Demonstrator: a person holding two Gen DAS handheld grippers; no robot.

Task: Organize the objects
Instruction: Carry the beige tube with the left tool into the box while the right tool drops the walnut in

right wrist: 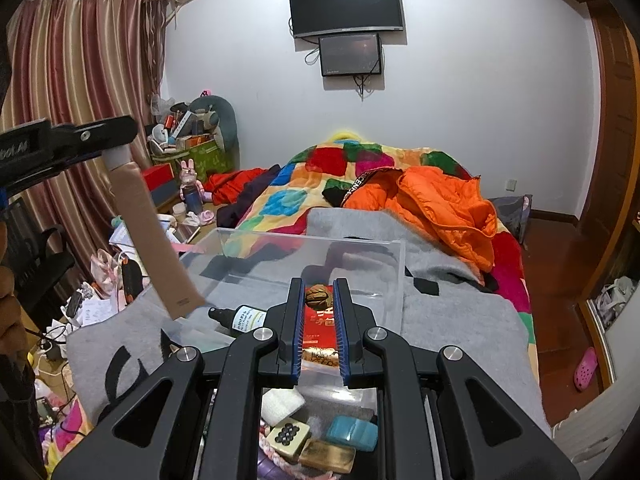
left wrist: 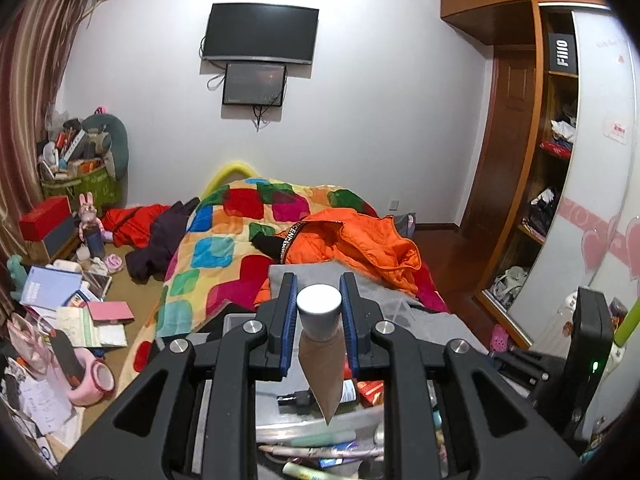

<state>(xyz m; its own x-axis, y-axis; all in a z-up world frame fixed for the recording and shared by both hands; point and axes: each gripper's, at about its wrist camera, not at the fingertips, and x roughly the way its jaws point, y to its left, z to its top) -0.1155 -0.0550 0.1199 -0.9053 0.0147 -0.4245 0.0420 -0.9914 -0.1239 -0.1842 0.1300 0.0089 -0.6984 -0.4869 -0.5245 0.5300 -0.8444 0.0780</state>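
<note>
Beige tube (left wrist: 322,376): light, soft-bodied, likely slick, stiff only at white cap (left wrist: 319,310), so left gripper (left wrist: 319,312) clamped there, tube hanging above clear box (right wrist: 394,276); right gripper (right wrist: 319,300) narrowly apart, walnut (right wrist: 319,297) between fingers, contact unclear.

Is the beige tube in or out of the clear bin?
Out: the left hand-held gripper holds the beige tube by its cap, hanging above the clear bin.

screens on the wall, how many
2. The big screen is mounted high on the wall; the small screen hangs right under it, overlapping its lower edge. None seem hidden.
</note>
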